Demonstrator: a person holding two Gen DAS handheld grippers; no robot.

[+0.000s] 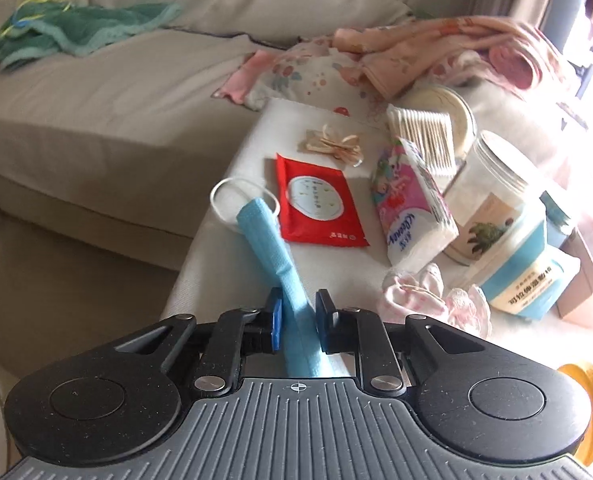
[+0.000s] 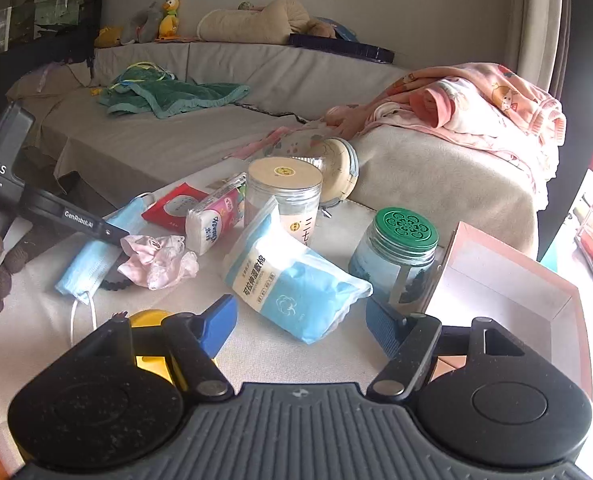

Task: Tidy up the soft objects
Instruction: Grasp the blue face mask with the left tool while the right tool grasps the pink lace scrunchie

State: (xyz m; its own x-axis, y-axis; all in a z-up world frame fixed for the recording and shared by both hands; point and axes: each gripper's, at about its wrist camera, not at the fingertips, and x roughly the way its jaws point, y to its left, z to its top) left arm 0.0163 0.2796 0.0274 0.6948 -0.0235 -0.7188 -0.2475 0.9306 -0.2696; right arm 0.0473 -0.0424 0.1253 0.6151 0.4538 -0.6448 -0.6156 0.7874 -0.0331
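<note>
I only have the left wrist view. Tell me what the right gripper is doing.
Observer: The right gripper is open and points at the blue cotton-pad packet.
Operator: Report what is on its right side.
Observer: An open pink box sits there, next to a jar with a green lid.
Operator: My gripper body hides the near end of the mask. Describe it.
Observer: That end of the blue mask lies on the table, and a white ear loop trails from it.
</note>
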